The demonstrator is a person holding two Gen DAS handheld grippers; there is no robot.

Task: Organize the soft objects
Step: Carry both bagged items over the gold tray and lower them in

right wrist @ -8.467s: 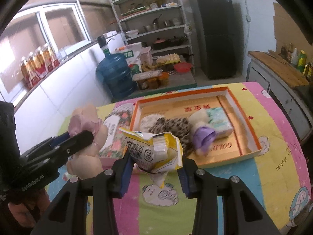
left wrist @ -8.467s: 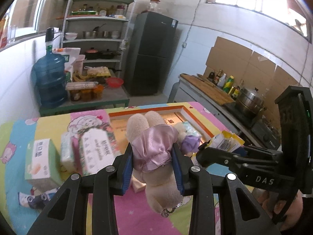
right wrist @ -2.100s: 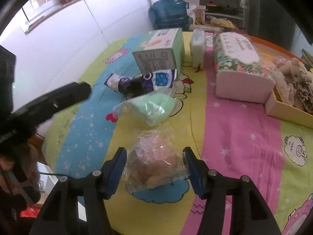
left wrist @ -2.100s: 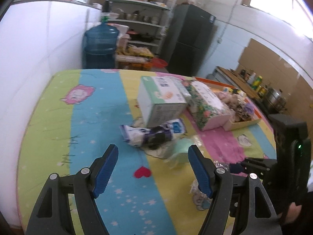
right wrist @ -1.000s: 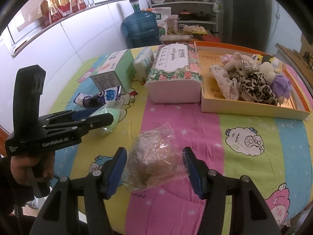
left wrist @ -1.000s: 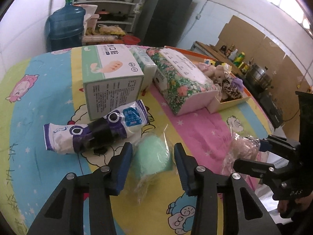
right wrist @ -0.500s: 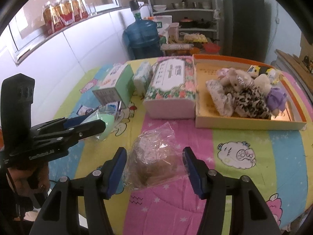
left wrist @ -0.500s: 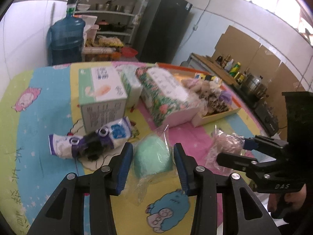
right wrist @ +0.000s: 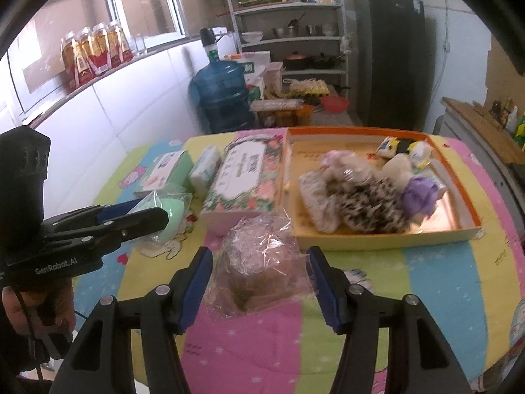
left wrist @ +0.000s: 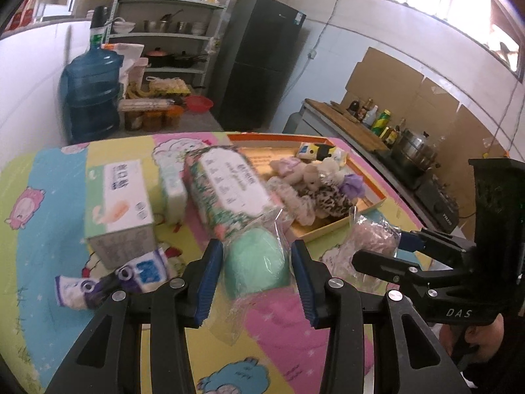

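Now both loads are in the carrying step. The left gripper (left wrist: 252, 267) has its fingers closed on the soft mint-green lump in clear plastic wrap (left wrist: 254, 262); the right gripper (right wrist: 259, 287) holds the brownish soft bundle in crinkled clear film (right wrist: 259, 262) above the table (right wrist: 426, 272). Next, probably both go forward to the orange-rimmed cardboard tray (right wrist: 393, 234) and open there.

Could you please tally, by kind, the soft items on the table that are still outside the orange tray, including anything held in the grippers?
Bagged soft items held in grippers: 2 (green one in the left gripper, brownish one in the right gripper)
Tissue packs and boxes: 3 (floral pack, green box, small pack)
Rolled white-and-purple packet: 1
Total: 6
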